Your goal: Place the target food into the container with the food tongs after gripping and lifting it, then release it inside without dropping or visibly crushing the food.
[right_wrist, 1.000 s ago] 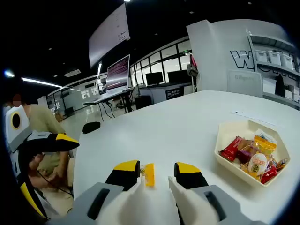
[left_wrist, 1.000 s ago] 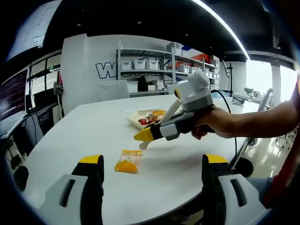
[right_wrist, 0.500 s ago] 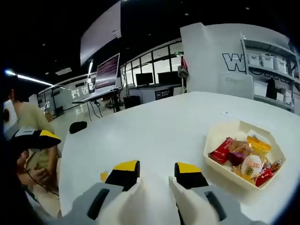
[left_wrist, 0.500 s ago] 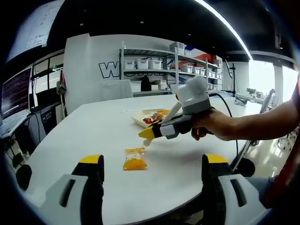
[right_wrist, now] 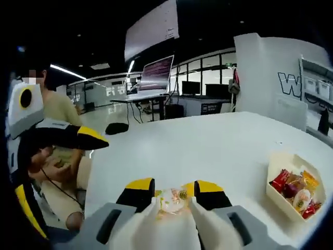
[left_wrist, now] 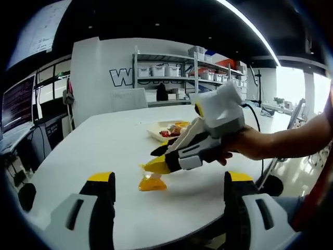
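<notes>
Fingers of the left gripper (left_wrist: 167, 194) stand wide apart, holding nothing. Beyond them the right gripper (left_wrist: 171, 159) now dips onto the orange snack packet (left_wrist: 152, 182) on the white table (left_wrist: 104, 146); half a second ago it hung above.

Between the right gripper's fingers (right_wrist: 140, 190) the packet (right_wrist: 171, 199) now sits; I cannot tell if they squeeze it. It looks light, soft and crinkly, so pinch its middle gently. The tray (right_wrist: 283, 179) waits well apart.
</notes>
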`<control>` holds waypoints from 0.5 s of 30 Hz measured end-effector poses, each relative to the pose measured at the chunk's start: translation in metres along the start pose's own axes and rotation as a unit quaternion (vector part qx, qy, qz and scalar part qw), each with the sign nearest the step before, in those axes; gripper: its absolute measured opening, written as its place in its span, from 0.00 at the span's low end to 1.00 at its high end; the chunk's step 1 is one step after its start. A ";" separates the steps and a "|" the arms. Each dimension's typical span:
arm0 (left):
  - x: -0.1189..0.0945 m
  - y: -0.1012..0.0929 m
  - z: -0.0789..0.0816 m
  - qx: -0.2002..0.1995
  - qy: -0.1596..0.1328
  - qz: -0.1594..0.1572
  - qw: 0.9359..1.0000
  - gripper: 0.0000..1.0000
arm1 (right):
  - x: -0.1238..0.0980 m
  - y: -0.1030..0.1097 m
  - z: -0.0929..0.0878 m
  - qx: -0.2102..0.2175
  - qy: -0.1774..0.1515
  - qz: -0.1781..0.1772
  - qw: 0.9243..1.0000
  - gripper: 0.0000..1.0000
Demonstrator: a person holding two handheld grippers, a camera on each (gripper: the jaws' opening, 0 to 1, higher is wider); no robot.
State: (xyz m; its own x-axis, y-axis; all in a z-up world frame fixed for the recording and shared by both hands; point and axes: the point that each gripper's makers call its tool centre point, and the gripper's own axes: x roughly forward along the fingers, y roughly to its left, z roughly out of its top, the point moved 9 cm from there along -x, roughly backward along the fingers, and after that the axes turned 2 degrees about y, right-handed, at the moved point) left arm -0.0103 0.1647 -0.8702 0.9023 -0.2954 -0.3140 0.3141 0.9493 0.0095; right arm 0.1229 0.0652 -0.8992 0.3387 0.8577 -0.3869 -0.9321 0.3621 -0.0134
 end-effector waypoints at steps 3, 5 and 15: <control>0.002 -0.002 0.001 -0.003 -0.002 -0.002 1.000 0.84 | -0.013 -0.011 -0.003 -0.029 0.004 -0.005 1.000 0.25; 0.005 -0.005 0.002 -0.001 -0.003 -0.006 1.000 0.84 | -0.022 -0.020 -0.007 -0.037 0.011 -0.018 0.999 0.25; 0.016 -0.019 0.005 0.004 -0.003 -0.024 1.000 0.85 | -0.052 -0.052 -0.014 0.027 0.011 -0.038 0.999 0.25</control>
State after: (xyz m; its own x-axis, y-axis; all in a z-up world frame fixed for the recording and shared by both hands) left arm 0.0000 0.1418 -0.8707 0.8878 -0.3419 -0.3081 0.3601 0.9329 0.0022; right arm 0.1521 -0.0035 -0.8911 0.4046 0.8193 -0.4063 -0.8952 0.4456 0.0069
